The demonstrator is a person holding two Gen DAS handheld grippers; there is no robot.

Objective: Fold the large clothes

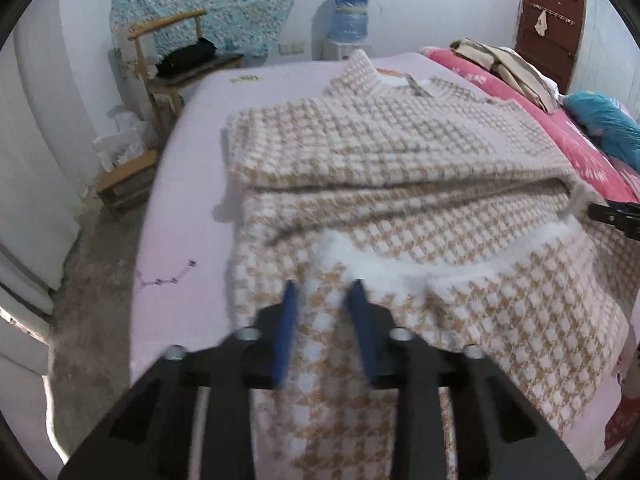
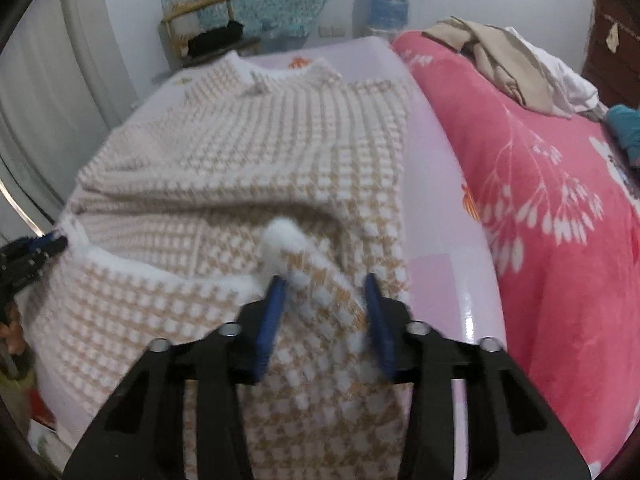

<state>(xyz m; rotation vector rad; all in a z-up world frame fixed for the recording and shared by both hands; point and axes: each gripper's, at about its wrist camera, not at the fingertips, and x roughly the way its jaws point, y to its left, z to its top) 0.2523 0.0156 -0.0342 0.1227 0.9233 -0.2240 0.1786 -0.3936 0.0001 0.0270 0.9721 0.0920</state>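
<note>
Both tools, left tool (image 1: 323,286) and right tool (image 2: 325,280), stand open over the checked sweater (image 1: 400,152) (partly folded) on the bed (image 1: 280,80), gripping nothing.

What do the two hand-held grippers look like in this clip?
Both match: the left hand-held gripper and right hand-held gripper have matte black angular bodies with cut-out slots, silver bolt heads, and two flat blue fingers. No cables, markings or sleeves are visible.
</note>
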